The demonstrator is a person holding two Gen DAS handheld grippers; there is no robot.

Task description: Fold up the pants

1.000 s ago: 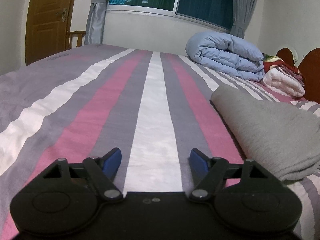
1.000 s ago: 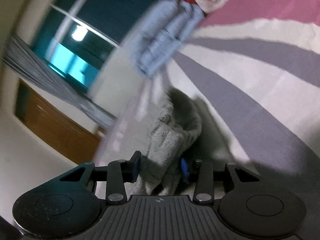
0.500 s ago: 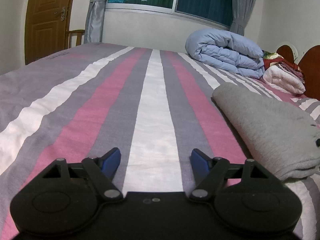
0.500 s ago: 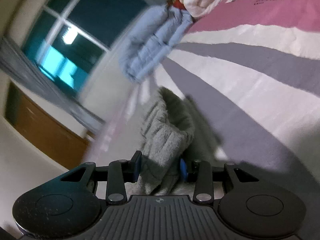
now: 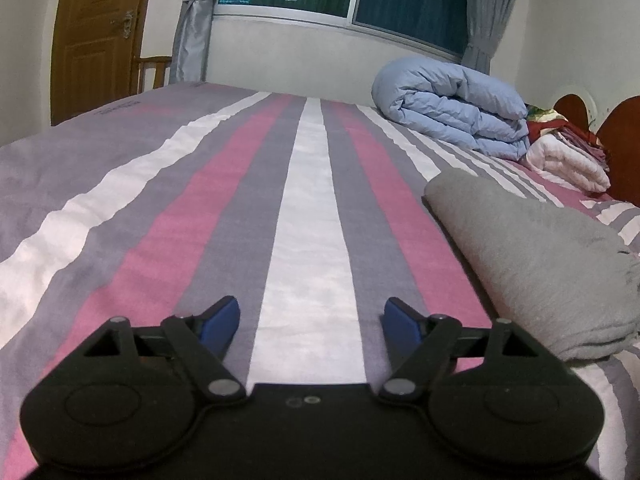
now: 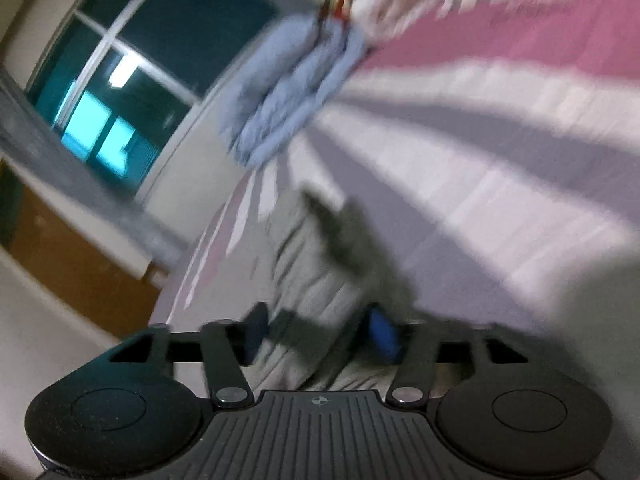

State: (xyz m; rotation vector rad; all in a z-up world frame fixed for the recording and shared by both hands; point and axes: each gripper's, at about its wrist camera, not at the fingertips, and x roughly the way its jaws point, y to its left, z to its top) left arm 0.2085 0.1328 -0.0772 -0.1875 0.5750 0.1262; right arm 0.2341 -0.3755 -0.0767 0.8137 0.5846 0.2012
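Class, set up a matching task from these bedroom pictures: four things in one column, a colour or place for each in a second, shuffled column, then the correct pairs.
Things:
1. folded pants
2. rolled duvet
3. door
4. left gripper

Descriptions:
A. brown, far left
B. open, over a white stripe
C. grey, on the bed's right side
D. pale blue, below the window

Pairs: 1-C, 2-D, 3-A, 4-B

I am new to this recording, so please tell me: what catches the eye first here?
The bedsheet with pink, grey and white stripes fills the left wrist view. On it, at the right, lie the folded grey fleece pants, with a rolled light-blue quilt behind near the window. The right gripper has just been opening, the grey cloth between its jaws.
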